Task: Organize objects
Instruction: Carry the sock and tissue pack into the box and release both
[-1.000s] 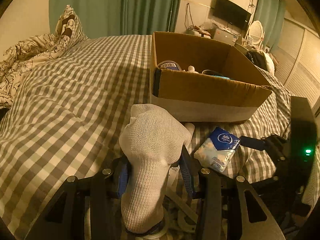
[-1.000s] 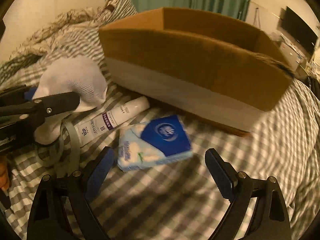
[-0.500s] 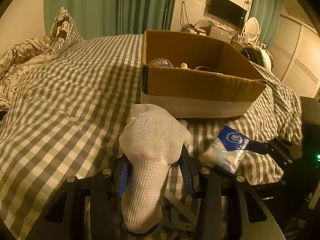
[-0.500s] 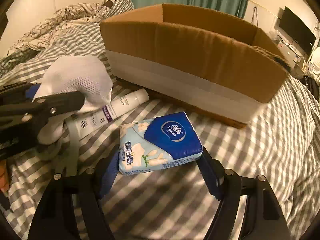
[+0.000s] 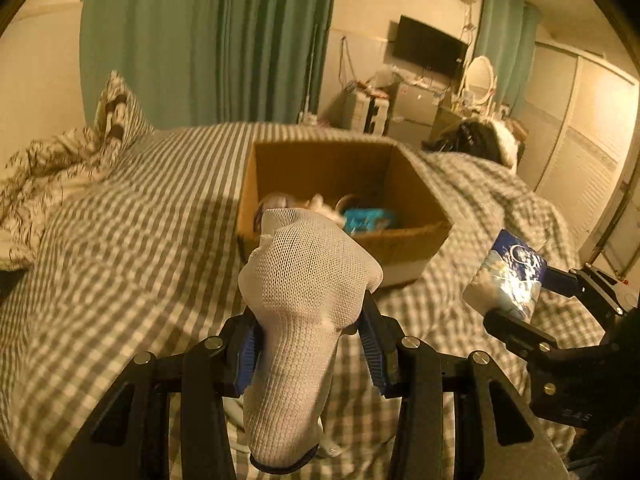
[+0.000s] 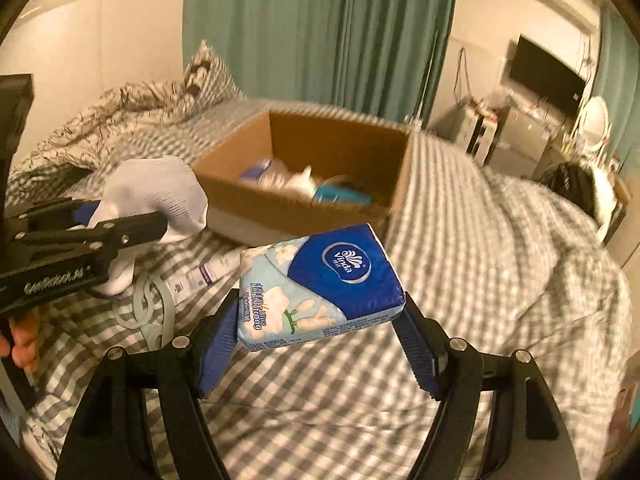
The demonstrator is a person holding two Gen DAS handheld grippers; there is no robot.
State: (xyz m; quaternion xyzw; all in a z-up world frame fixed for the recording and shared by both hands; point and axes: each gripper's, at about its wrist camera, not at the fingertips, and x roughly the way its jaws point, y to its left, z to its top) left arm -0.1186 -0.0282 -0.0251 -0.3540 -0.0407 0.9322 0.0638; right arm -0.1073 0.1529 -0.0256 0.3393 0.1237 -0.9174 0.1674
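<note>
My left gripper (image 5: 308, 344) is clamped on the limp white sock (image 5: 304, 300), my right gripper (image 6: 320, 332) pinches the tissue pack (image 6: 320, 276) by its ends, both lifted off the checked bedspread (image 6: 480, 280). The slick pack could slip, or the sock snag the near wall of the cardboard box (image 6: 340, 148) beyond.

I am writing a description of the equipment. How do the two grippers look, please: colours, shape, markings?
Both are matte black frames with silver screws. The left gripper and right gripper each have two fingers lined with ribbed blue pads. The right-wrist view shows white lettering on the left gripper's side; it is blurred.
</note>
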